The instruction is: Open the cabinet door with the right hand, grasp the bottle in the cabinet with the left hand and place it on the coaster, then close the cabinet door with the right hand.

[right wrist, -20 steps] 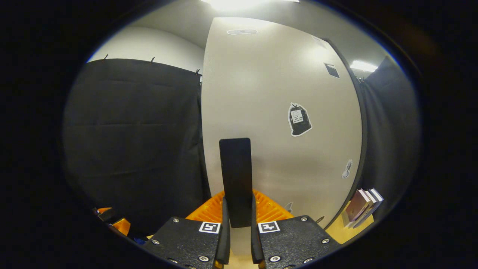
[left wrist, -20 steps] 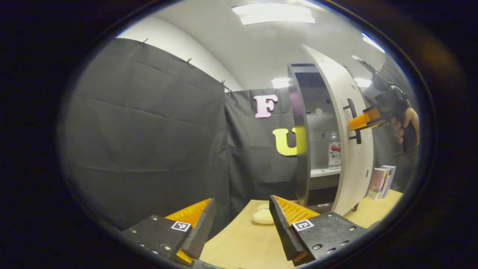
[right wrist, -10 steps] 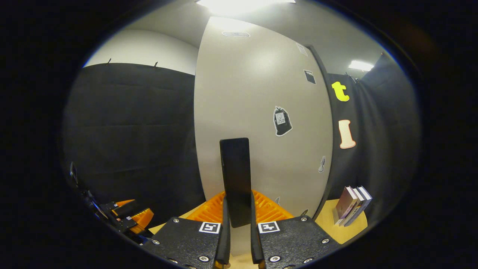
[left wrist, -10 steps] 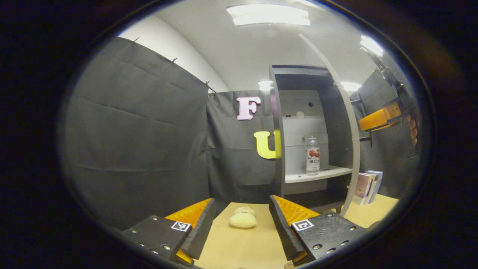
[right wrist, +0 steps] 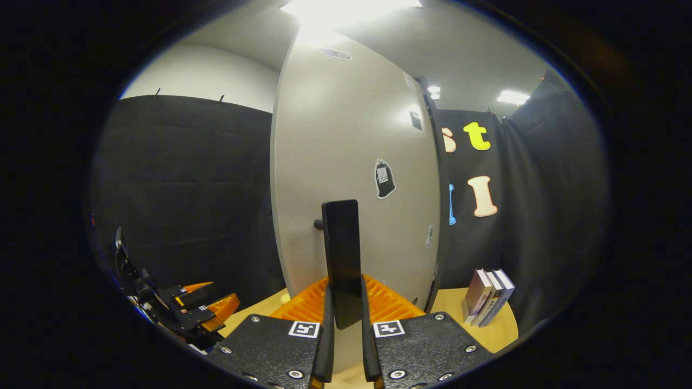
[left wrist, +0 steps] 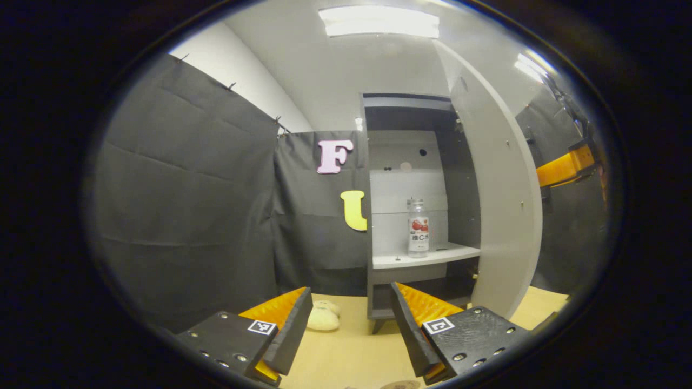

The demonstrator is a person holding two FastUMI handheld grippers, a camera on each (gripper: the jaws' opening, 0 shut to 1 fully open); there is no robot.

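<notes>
Landmark: we take the tall grey cabinet with its open front as our reference; it stands on the pale wooden table.

Cabinet door: the flat off-white cabinet door is swung wide open and stands at the cabinet's right side in the left gripper view. In the right gripper view we see its outer face, with small stickers on it.

Door handle: the black bar handle stands upright on the door's outer face.

Right gripper: our right gripper is clamped on the black bar handle, one finger pressing each side. In the left gripper view it sits beyond the door's far edge.

Bottle: the clear plastic bottle with a white and red label stands upright on the cabinet's pale middle shelf, towards its middle, touched by neither gripper.

Left gripper: our left gripper hangs in front of the cabinet, well apart from the bottle, its fingers spread wide and holding nothing.

Coaster: a small brown round coaster peeps in on the table, nearer us than the cabinet.

Other things: a cream plush toy lies on the table left of the cabinet's foot. A few upright books stand on the table right of the door.
</notes>
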